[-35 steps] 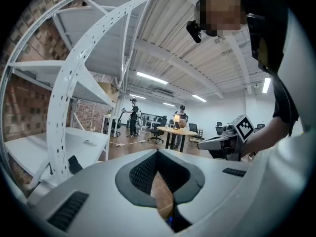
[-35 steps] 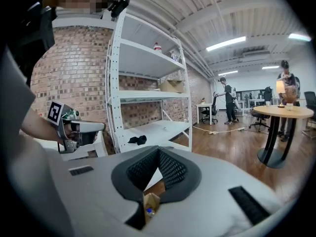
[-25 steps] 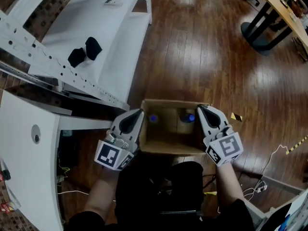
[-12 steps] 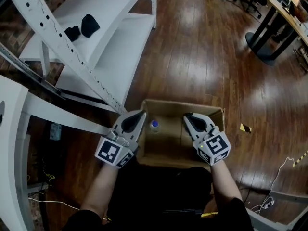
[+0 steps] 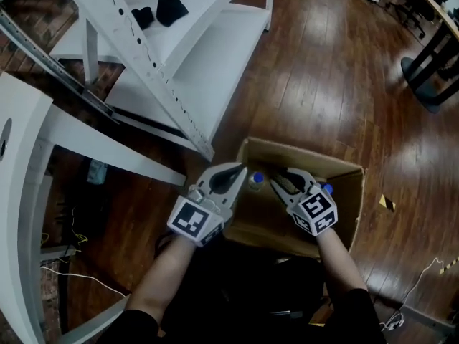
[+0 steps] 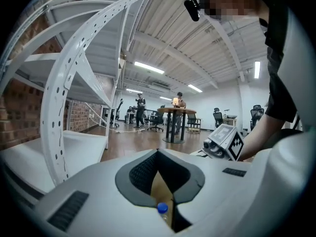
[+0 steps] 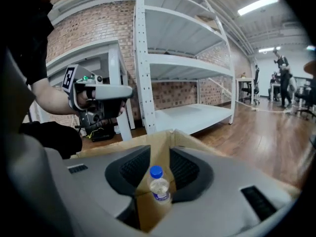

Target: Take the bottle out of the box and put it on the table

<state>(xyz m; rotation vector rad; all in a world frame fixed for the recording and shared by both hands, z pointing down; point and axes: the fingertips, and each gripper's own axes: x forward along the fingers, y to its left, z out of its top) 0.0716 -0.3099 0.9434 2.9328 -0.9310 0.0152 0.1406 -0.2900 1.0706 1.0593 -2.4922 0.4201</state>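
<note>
An open cardboard box [image 5: 308, 156] stands on the wooden floor below me. Two clear bottles with blue caps are inside it. One bottle [image 5: 256, 180] is near the left wall and the other bottle [image 5: 327, 188] is on the right, mostly hidden behind my right gripper. My right gripper [image 5: 275, 176] is inside the box, pointing down at the left bottle [image 7: 159, 184]. Its jaws are opening, and the bottle stands just ahead of them, untouched. My left gripper [image 5: 242, 169] lies level over the box's left wall with its tips together and nothing in them.
A white metal rack [image 5: 136, 49] with low shelves stands to the left of the box, with two black items [image 5: 165, 9] on one shelf. A white table top [image 5: 18, 192] is at the far left. Cables lie on the floor beneath it.
Both grippers have come down to the box. The right one moved from the right wall into the box toward the left bottle, and its jaws have parted a little.
</note>
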